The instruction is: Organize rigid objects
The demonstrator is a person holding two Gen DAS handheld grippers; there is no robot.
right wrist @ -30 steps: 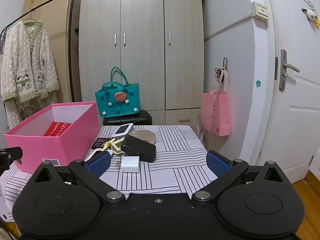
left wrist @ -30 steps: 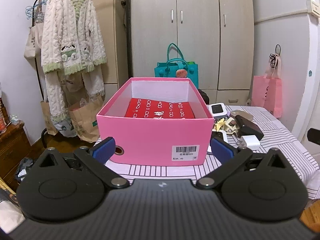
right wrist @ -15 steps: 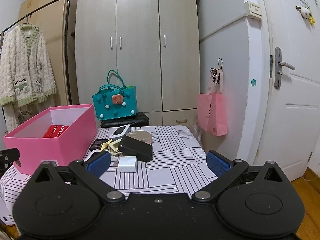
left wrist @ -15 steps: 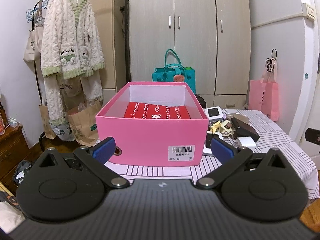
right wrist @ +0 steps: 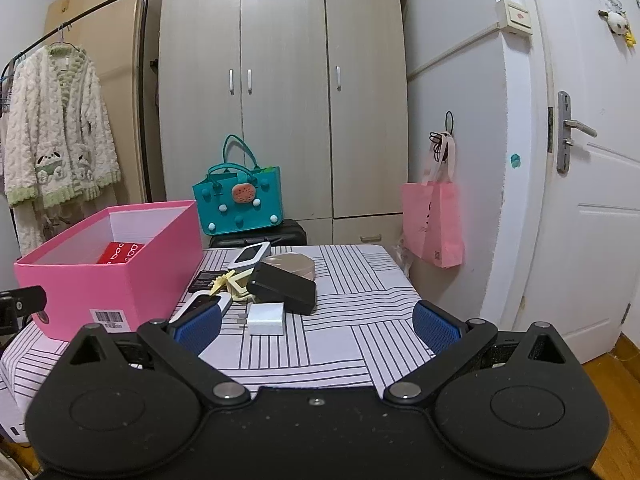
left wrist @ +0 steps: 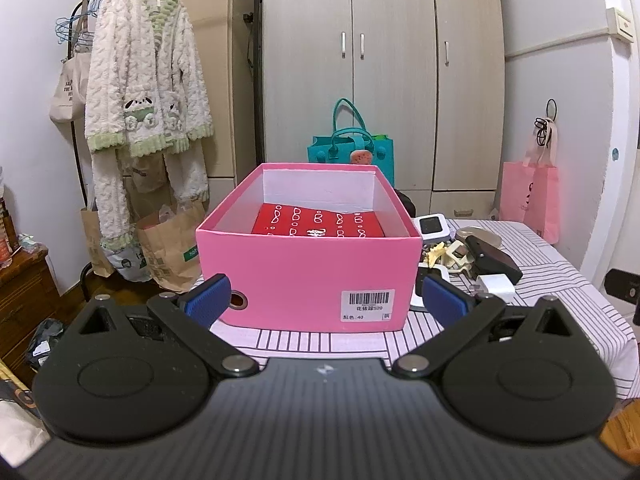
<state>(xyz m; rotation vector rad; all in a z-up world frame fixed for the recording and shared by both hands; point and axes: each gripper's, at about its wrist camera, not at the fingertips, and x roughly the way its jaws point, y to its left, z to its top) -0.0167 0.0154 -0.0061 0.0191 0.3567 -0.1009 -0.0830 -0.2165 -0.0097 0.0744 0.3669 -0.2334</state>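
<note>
A pink box (left wrist: 308,276) (right wrist: 120,276) stands open on the striped table, with a red patterned box (left wrist: 320,220) (right wrist: 120,252) lying inside. To its right lies a heap of small items: a black case (right wrist: 282,288) (left wrist: 494,262), a white charger (right wrist: 266,317) (left wrist: 496,285), a yellow clip (right wrist: 232,284), a white device (right wrist: 252,255) (left wrist: 430,226) and a round tan lid (right wrist: 294,262). My left gripper (left wrist: 326,300) is open and empty in front of the pink box. My right gripper (right wrist: 316,324) is open and empty, short of the heap.
The striped table (right wrist: 360,332) ends near a white door (right wrist: 592,200) on the right. A teal bag (right wrist: 238,200) sits on a black case behind the table. A pink bag (right wrist: 434,224) hangs on the wall. A clothes rack with a fluffy robe (left wrist: 148,92) stands at the left.
Both grippers have pulled back and risen a little, so the box and the heap look smaller and lower. Both stay open and empty.
</note>
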